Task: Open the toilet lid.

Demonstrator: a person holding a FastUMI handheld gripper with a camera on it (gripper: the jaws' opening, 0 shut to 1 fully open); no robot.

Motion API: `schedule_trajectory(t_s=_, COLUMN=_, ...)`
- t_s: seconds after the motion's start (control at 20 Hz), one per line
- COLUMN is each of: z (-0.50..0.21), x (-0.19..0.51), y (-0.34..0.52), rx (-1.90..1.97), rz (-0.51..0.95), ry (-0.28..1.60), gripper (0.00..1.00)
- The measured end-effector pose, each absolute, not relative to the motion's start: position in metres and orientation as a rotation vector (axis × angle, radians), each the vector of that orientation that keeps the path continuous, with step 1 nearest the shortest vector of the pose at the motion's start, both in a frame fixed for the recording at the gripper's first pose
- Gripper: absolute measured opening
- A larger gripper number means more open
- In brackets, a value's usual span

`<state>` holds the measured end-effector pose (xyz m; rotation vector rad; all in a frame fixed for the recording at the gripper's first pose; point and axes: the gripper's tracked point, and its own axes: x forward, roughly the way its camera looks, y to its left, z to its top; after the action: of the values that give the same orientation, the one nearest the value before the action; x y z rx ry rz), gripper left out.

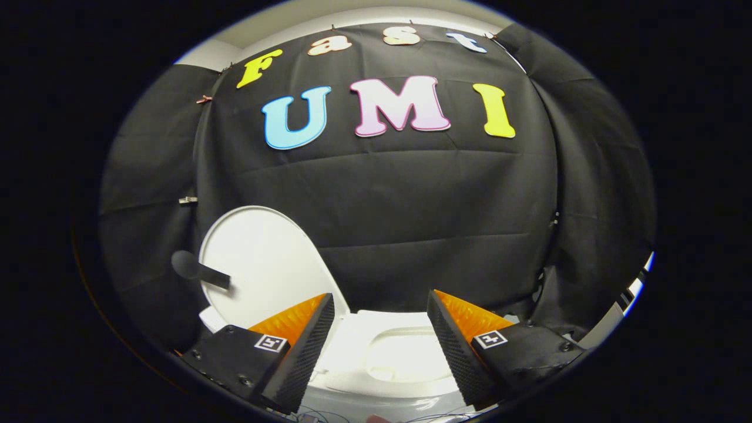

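Gripper view: lid up, claw free above the bowl.
Claw fingers stand apart, holding nothing; the toilet lid stands raised, beyond the left finger, seat between them. Draw back gently, without knocking it.

My gripper has two wedge-shaped fingers with finely ribbed inner faces, each on a dark, screw-fastened block bearing a small square black-and-white marker.
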<state>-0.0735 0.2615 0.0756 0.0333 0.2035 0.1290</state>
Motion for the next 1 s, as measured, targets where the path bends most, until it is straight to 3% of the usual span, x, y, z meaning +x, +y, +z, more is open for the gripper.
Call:
schedule_trajectory(t_s=0.25, z=0.034, x=-0.044, y=0.209, rx=0.057, rz=0.134, ry=0.231, gripper=0.99)
schedule_trajectory(t_s=1.0, z=0.019, x=-0.009, y=0.122, rx=0.020, rz=-0.003, ry=0.169, gripper=0.99)
